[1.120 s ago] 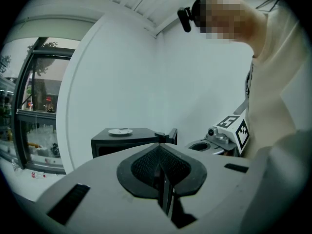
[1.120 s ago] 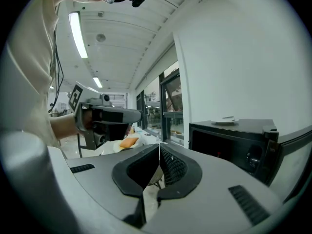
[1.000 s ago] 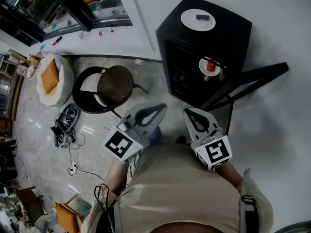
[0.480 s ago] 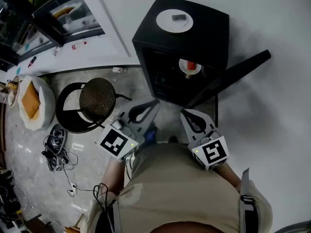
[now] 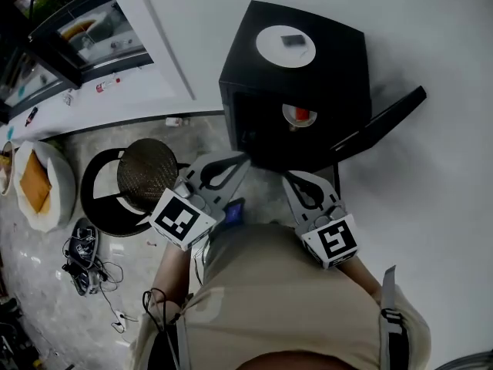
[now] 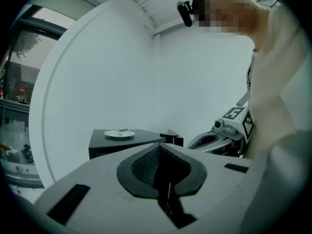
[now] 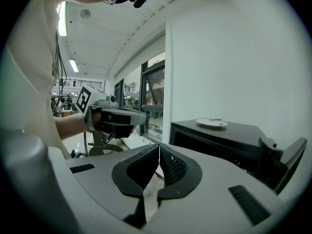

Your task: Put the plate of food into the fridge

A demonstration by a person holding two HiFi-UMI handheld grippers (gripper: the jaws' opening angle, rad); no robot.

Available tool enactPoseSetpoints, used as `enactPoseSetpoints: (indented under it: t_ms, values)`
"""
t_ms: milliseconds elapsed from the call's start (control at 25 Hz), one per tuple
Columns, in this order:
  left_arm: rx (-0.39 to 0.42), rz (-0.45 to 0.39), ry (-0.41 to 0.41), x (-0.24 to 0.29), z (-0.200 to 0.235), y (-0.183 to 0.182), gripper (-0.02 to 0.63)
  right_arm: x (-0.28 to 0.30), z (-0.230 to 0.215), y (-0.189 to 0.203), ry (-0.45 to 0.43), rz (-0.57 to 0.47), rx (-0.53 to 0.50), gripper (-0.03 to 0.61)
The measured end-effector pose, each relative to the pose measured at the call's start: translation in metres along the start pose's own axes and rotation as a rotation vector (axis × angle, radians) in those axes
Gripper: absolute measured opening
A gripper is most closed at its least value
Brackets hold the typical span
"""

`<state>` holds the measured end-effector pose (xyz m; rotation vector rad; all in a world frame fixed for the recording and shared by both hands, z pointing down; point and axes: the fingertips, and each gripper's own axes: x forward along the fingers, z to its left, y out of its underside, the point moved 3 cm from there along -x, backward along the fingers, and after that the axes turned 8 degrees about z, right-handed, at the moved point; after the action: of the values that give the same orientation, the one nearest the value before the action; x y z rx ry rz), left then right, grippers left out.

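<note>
Black fridge [image 5: 339, 52] stands open with one red-topped plate [image 5: 299, 116] inside, the white plate [image 5: 285, 46] on its top untaken; left gripper [image 5: 237, 160] and right gripper [image 5: 294, 182] both pressed together, empty

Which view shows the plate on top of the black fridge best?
Head view: the plate shows whole from above, with a dark item on it. Both gripper views show it small and nearly edge-on.
</note>
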<state>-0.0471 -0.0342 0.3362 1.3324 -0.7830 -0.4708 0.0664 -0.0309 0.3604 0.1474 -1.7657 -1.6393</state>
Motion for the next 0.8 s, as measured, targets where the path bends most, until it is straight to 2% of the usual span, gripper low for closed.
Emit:
enactPoseSetpoints:
  t_ms: [400, 600, 800]
  values:
    - [0.037, 0.009, 0.14, 0.002, 0.049, -0.006, 0.011, 0.036, 0.012, -0.018, 0.122, 0.04, 0.023, 0.021]
    - [0.107, 0.024, 0.16, 0.013, 0.072, -0.01, 0.011, 0.045, 0.016, -0.021, 0.141, 0.056, 0.011, 0.021]
    - [0.133, 0.048, 0.159, 0.032, 0.087, -0.014, 0.011, 0.052, 0.003, -0.02, 0.134, 0.058, 0.032, 0.021]
